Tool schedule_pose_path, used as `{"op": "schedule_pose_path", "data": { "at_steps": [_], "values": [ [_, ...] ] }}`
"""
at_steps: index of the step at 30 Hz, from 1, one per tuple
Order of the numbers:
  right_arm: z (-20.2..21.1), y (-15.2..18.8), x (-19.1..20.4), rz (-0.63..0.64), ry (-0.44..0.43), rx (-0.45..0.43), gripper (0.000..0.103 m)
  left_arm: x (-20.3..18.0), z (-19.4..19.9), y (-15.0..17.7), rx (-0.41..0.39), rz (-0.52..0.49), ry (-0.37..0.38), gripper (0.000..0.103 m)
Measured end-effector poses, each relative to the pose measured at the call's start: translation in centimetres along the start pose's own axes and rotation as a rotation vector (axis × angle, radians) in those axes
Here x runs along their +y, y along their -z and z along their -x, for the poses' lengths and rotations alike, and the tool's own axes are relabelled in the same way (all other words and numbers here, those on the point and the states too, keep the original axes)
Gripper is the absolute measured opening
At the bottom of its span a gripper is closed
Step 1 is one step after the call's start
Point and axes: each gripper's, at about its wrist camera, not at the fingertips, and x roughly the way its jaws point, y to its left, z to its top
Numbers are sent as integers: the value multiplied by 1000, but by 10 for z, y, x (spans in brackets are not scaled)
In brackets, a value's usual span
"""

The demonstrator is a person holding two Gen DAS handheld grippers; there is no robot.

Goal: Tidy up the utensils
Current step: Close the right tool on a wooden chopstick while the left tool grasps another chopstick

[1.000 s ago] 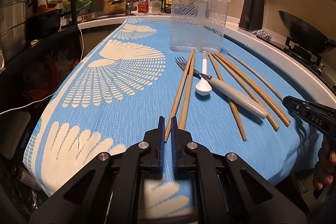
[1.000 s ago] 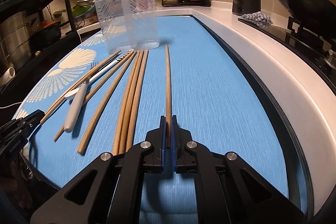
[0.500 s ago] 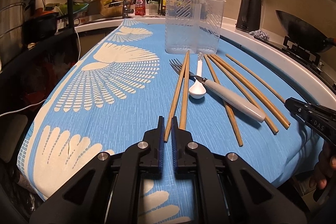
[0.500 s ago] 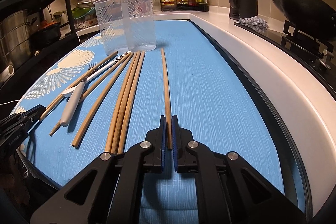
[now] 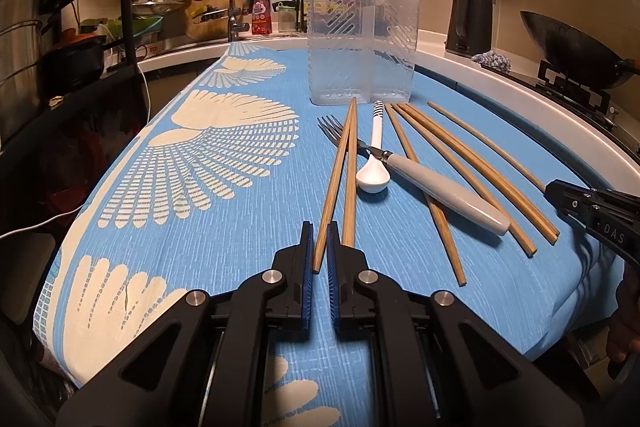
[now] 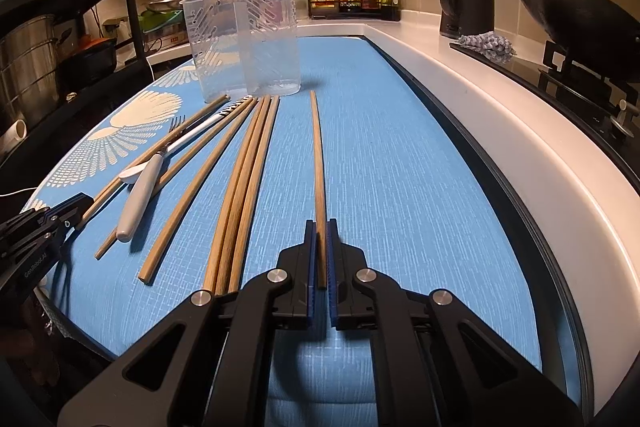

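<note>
While the clear holder is standing empty at twelve o'clock, every utensil is still lying on the blue cloth, so sorting is barely beginning. The left gripper is clenching the leftmost chopstick; the right gripper is pinching the lone chopstick. Fork, spoon and remaining chopsticks are waiting at one o'clock.

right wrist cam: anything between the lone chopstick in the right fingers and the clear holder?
Nothing: in the right wrist view, only bare blue cloth separates the chopstick tip from the clear holder. The other chopsticks lie off to its left.
</note>
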Motion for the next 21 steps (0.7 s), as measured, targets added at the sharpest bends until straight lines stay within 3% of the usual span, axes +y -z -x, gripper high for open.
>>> {"op": "schedule_pose_path", "data": {
  "at_steps": [3, 11, 21],
  "values": [
    [0, -1, -2, -11, -5, 9, 5, 4, 3, 0, 7, 29, 12, 7],
    [3, 2, -6, -38, 31, 15, 6, 4, 32, 18, 13, 77, -70, 6],
    [4, 5, -13, -39, 21, 0, 6, -1, 22, 16, -20, 67, -65, 7]
  ]
}}
